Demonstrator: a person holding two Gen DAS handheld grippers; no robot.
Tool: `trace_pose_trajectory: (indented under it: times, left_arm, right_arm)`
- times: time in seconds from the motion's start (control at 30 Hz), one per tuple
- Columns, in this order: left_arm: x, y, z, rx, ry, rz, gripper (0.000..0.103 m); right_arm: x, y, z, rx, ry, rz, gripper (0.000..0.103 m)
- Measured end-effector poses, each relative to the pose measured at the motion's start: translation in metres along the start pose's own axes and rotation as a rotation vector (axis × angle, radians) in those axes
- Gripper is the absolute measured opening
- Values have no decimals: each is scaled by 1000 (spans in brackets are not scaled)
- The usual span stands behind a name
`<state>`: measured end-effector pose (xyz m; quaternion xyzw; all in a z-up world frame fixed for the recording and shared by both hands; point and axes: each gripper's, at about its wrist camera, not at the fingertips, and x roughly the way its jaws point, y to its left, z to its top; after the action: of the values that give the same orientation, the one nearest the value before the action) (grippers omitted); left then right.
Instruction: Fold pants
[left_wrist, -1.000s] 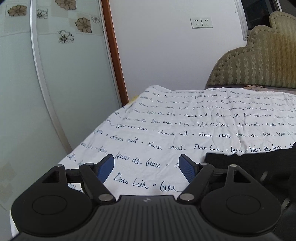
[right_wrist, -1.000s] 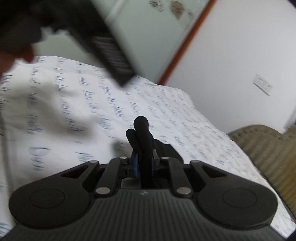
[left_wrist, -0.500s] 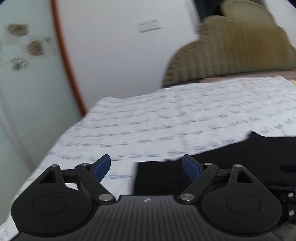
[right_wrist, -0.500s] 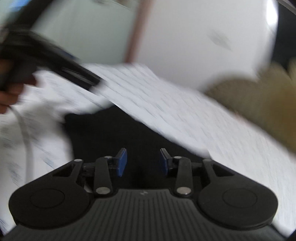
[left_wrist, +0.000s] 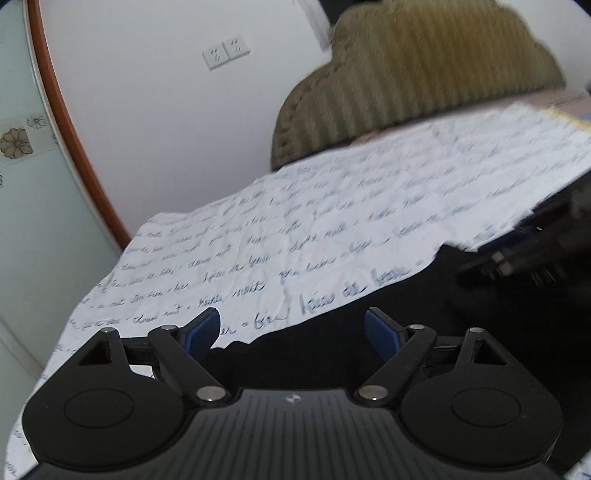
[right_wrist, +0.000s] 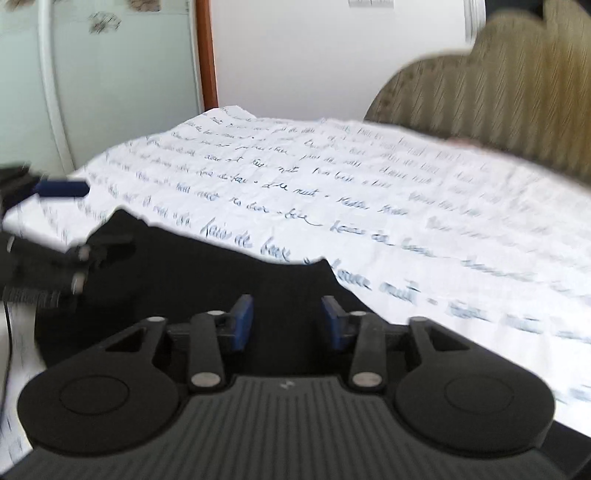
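The black pants (left_wrist: 369, 310) lie flat on a white bed sheet (left_wrist: 295, 229) printed with blue script. My left gripper (left_wrist: 291, 332) is open and empty, just above the pants' near left edge. The pants also show in the right wrist view (right_wrist: 207, 269). My right gripper (right_wrist: 287, 323) is open and empty, low over the pants. The right gripper also shows blurred at the right edge of the left wrist view (left_wrist: 524, 258). The left gripper shows at the left edge of the right wrist view (right_wrist: 48, 236).
A padded olive headboard (left_wrist: 413, 77) stands at the far end of the bed. A white wall with sockets (left_wrist: 225, 53) and a glass door with an orange-brown frame (left_wrist: 66, 122) lie to the left. The sheet (right_wrist: 406, 206) stretches beyond the pants.
My right gripper has let go of the black fabric it pinched and now stands open over the pants. My left gripper has swung right, over the pants' edge.
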<state>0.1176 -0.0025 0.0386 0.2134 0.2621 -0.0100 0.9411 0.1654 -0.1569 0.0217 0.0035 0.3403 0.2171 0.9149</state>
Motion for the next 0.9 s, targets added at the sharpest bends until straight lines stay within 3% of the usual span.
trace_pose_trajectory:
  times: [0.1, 0.2, 0.3, 0.4, 0.57, 0.7, 0.77, 0.83, 0.9]
  left_arm:
    - [18, -5, -9, 4, 68, 10, 86]
    - [17, -6, -14, 32, 69, 52, 86]
    - [0, -5, -4, 43, 25, 54, 86]
    - [-18, -6, 12, -6, -7, -34, 86]
    - [-47, -39, 32, -57, -54, -222, 86]
    - [-63, -89, 39, 4, -84, -286, 86]
    - [-67, -114, 40, 21, -81, -326, 86]
    - [-72, -137, 39, 38, -71, -369, 86]
    - [-76, -160, 36, 69, -57, -384, 86]
  right_arm:
    - [42, -18, 6, 68, 68, 48, 25]
    - [60, -24, 9, 106, 70, 16, 17]
    - [29, -24, 9, 127, -10, 15, 19]
    - [-33, -31, -12, 113, -107, -42, 22]
    - [-156, -90, -98, 304, -203, -259, 31]
    - [-243, -138, -172, 488, -218, -523, 32]
    - [-273, -155, -201, 568, -214, -639, 32]
    - [-293, -166, -223, 627, -226, -723, 39]
    - [-302, -178, -239, 700, -244, -744, 43]
